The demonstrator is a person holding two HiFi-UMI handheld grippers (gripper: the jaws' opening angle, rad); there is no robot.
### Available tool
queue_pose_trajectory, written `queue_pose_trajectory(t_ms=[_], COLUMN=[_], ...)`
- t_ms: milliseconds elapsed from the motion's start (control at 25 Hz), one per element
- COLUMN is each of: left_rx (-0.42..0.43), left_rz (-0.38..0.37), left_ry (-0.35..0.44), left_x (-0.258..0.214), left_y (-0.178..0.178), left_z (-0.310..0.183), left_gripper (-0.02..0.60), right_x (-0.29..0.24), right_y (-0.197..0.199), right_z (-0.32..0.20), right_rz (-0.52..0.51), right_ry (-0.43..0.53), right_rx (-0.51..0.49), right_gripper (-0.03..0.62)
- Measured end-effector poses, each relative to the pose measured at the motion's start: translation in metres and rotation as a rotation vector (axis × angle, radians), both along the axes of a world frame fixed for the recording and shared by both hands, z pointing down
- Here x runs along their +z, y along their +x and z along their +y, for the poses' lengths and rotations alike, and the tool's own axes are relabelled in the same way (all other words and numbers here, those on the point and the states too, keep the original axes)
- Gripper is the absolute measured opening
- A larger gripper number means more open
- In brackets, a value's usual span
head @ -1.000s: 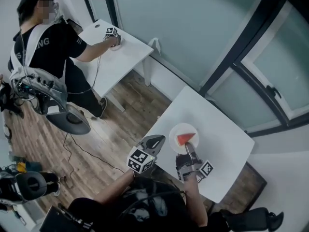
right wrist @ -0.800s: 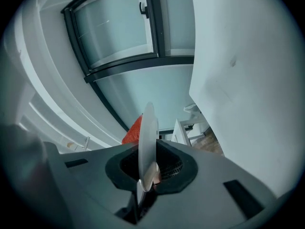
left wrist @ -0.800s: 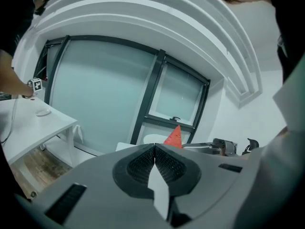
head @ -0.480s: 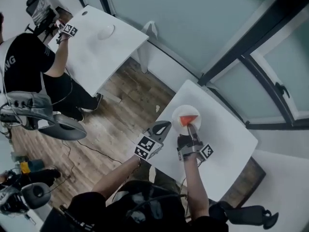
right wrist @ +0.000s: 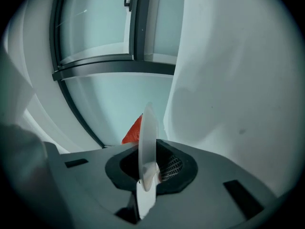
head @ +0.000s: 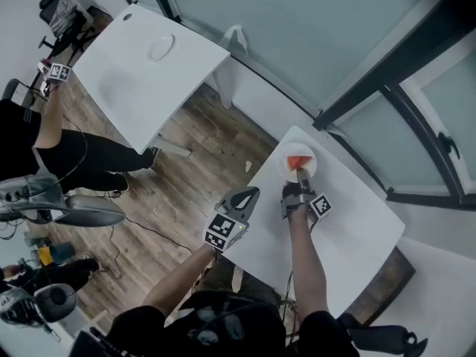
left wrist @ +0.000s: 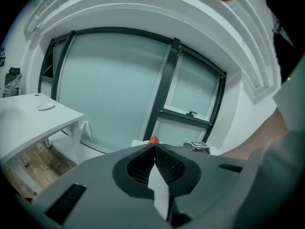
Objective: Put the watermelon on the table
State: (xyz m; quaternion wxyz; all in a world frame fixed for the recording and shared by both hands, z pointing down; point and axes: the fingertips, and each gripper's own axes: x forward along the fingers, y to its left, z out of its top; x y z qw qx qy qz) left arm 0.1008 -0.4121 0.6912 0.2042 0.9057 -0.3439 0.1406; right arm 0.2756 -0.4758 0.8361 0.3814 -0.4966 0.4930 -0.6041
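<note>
A red watermelon slice (head: 300, 161) lies on a small white plate (head: 287, 157) over the far corner of the white table (head: 349, 214). My right gripper (head: 301, 175) is shut on the plate's near rim. In the right gripper view the plate (right wrist: 147, 137) stands edge-on between the jaws, with the watermelon (right wrist: 134, 130) showing behind it. My left gripper (head: 251, 194) hangs at the table's left edge, shut and empty. In the left gripper view its closed jaws (left wrist: 153, 149) point toward the watermelon (left wrist: 153, 140).
A second white table (head: 126, 73) with a small dish (head: 161, 48) stands at the upper left. Another person (head: 44, 136) with a gripper (head: 56, 71) is beside it, near a chair (head: 74, 210). Glass walls (head: 297, 28) run behind both tables, and wooden floor (head: 178, 192) lies between them.
My right gripper has carried the plate with the watermelon toward the table's far corner. My left gripper moved forward a little. The other person has stepped back from the second table.
</note>
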Motion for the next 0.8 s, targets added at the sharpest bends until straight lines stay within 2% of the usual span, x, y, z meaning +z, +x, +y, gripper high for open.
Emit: queue_pose_trajectory(t_ms=[240, 440, 640, 760, 800], left_rx=[-0.066, -0.087, -0.069, -0.043, -0.035], left_rz=[-0.001, 0.003, 0.025, 0.041, 0.048], left_ry=[-0.072, -0.096, -0.093, -0.092, -0.097], left_x=[0.017, 0.021, 0.011, 0.003, 0.001], left_y=[-0.026, -0.032, -0.024, -0.015, -0.012], left_z=[0.020, 0.025, 0.027, 0.033, 0.034], left_gripper=[0.005, 0.005, 0.005, 0.005, 0.005], right_x=[0.041, 0.037, 0.050, 0.054, 0.053], right_y=[0.020, 0.014, 0.015, 0.018, 0.020], right_z=[-0.043, -0.060, -0.053, -0.044, -0.042], right_rz=[-0.064, -0.068, 0.000, 0.098, 0.133], right_ry=[-0.038, -0.115, -0.285, -0.389, -0.412], right_rx=[0.091, 0.062, 0.063, 0.018, -0.003], right_gripper=[0.035, 0.035, 0.049, 0.079, 0.108])
